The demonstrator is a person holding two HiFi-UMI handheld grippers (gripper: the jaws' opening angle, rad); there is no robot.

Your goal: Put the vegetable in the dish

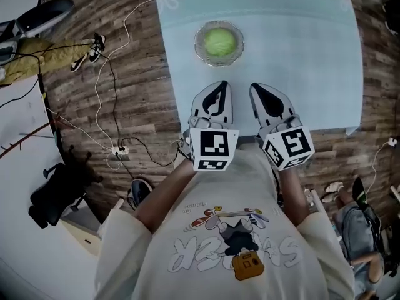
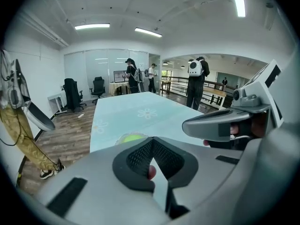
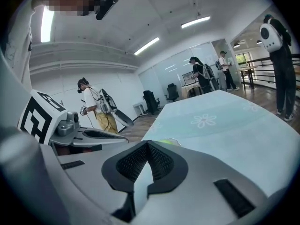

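Observation:
A round green vegetable (image 1: 219,41) lies in a clear glass dish (image 1: 201,54) on the light blue tablecloth (image 1: 312,61), toward the far middle of the table. Both grippers hover side by side over the near edge, short of the dish. My left gripper (image 1: 219,87) is shut with nothing in it, and my right gripper (image 1: 258,90) is shut and empty too. In the left gripper view the closed tips (image 2: 151,143) half hide the vegetable (image 2: 132,138). From the right gripper view, the vegetable (image 3: 165,142) peeks just over that gripper's closed tips (image 3: 147,146).
White cables and a power strip (image 1: 119,149) lie on the wooden floor left of the table, with shoes (image 1: 87,54) nearby. The table's near edge (image 1: 331,130) runs just under the grippers. Several people (image 2: 196,81) stand beyond the far end.

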